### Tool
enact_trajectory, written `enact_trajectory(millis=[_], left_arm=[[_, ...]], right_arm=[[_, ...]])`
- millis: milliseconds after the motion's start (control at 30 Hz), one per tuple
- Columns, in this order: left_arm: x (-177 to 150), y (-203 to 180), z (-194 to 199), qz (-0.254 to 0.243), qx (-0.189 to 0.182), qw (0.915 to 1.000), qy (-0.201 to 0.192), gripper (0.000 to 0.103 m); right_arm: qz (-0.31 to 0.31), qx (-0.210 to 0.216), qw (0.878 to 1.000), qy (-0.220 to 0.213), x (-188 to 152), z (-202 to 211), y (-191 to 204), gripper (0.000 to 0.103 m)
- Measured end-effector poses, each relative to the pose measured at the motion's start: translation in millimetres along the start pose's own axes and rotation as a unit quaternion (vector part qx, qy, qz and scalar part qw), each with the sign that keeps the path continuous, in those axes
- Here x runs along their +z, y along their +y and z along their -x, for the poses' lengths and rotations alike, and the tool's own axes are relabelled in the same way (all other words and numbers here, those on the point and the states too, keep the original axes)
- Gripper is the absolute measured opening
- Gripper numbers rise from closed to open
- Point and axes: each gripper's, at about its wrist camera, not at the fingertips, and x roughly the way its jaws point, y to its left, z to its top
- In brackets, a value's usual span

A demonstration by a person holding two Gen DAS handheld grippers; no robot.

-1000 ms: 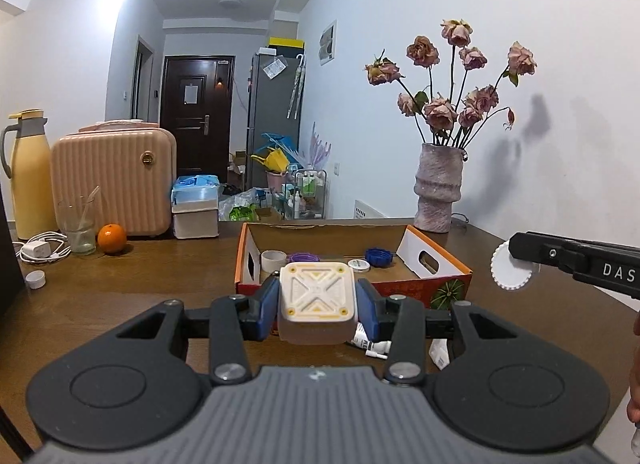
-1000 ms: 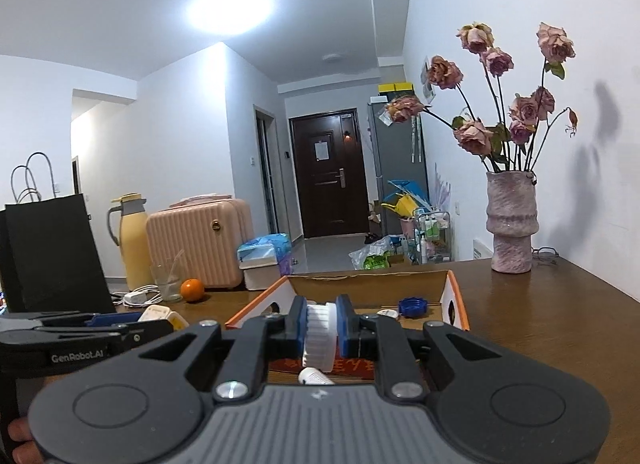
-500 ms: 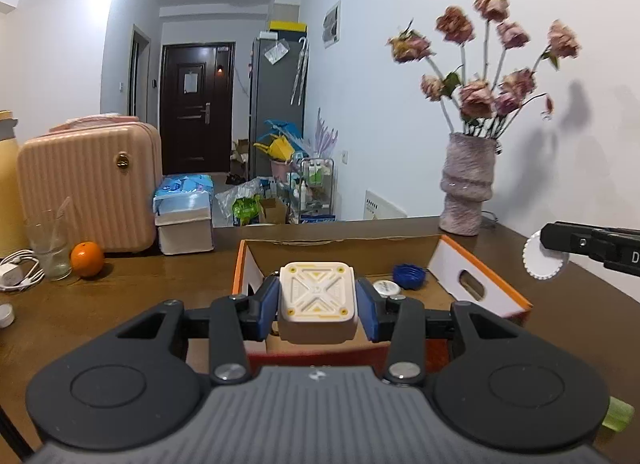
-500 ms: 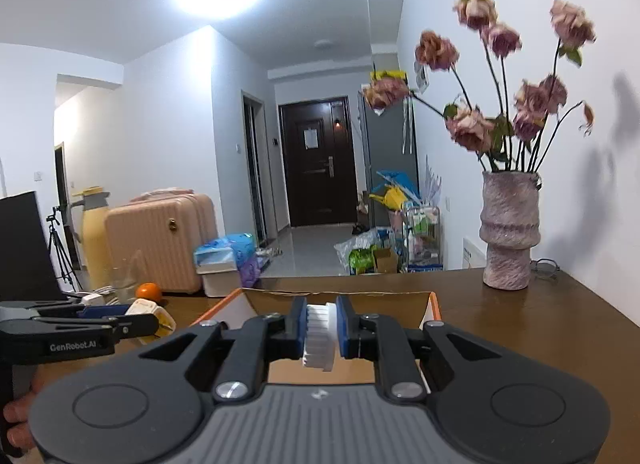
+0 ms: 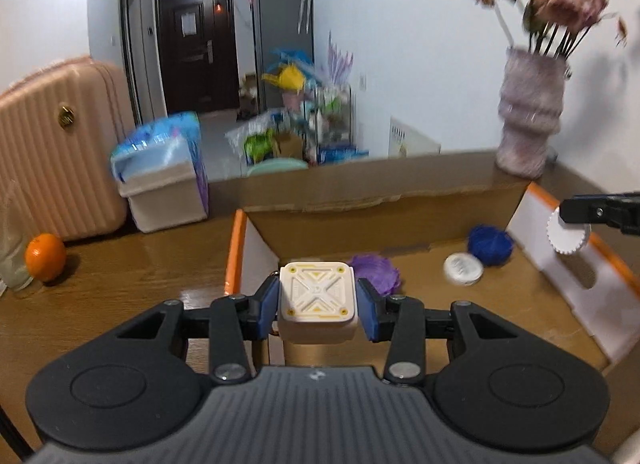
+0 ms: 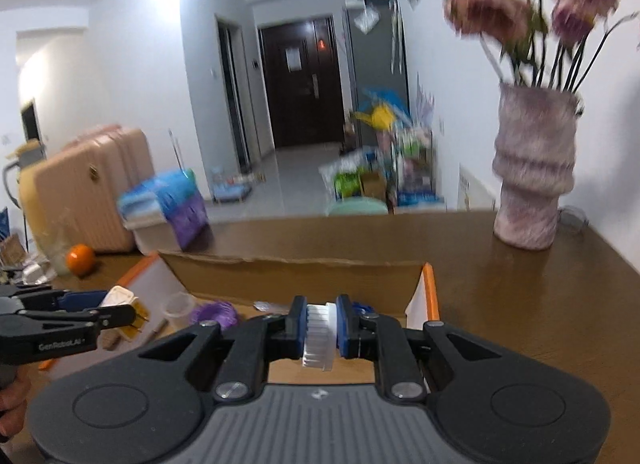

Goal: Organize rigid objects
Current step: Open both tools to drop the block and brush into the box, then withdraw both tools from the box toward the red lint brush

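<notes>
1. Left wrist view: my left gripper [image 5: 318,306] clamps the cream square block [image 5: 317,301] above the cardboard box [image 5: 576,284], near its left wall.
2. Right wrist view: my right gripper [image 6: 319,328] pinches the white ridged cap [image 6: 319,338] edge-on, over the box's right side.

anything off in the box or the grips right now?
Nothing stands out. The left gripper holds the square white lid squarely over the box; the right gripper holds the ridged white cap on edge. The caps in the box lie loose, nothing spilled.
</notes>
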Motion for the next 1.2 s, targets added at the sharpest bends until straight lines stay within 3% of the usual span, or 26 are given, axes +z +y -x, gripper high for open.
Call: enact_trajectory(millis=[133, 267, 300, 367, 533, 633, 900, 1033, 1200], left_arm=[[-1, 2, -23, 0.001, -0.006, 0.9994, 0.034, 0.043], [0, 4, -25, -0.002, -0.001, 0.9996, 0.028, 0.047], [0, 4, -25, -0.003, 0.000, 0.9997, 0.026, 0.050], [-1, 4, -26, -0.002, 0.000, 0.9997, 0.023, 0.059], [-6, 6, -20, 0.014, -0.001, 0.9999, 0.009, 0.062], [1, 8, -5, 0.035, -0.006, 0.9994, -0.002, 0.070], [14, 2, 81, 0.013, -0.014, 0.9974, -0.069, 0.081], [8, 3, 125, 0.009, -0.005, 0.9952, -0.097, 0.083], [-15, 3, 174, 0.017, 0.002, 0.9898, -0.141, 0.094]], right_arm=[[0.012, -0.016, 0.999, 0.050, 0, -40, -4, 0.015], [0.017, -0.043, 0.996, 0.082, -4, -65, -6, 0.018], [0.013, -0.045, 0.995, 0.085, -3, -68, -8, 0.022], [0.012, -0.050, 0.996, 0.075, -2, -67, -8, 0.059], [0.012, -0.051, 0.998, 0.041, -3, -61, -10, 0.058], [0.022, -0.062, 0.997, 0.032, 0, -44, -4, 0.059], [0.060, -0.071, 0.996, 0.002, 13, 34, 21, 0.069], [0.071, -0.067, 0.995, -0.013, 12, 73, 38, 0.072], [0.100, -0.064, 0.992, -0.049, -4, 123, 64, 0.077]])
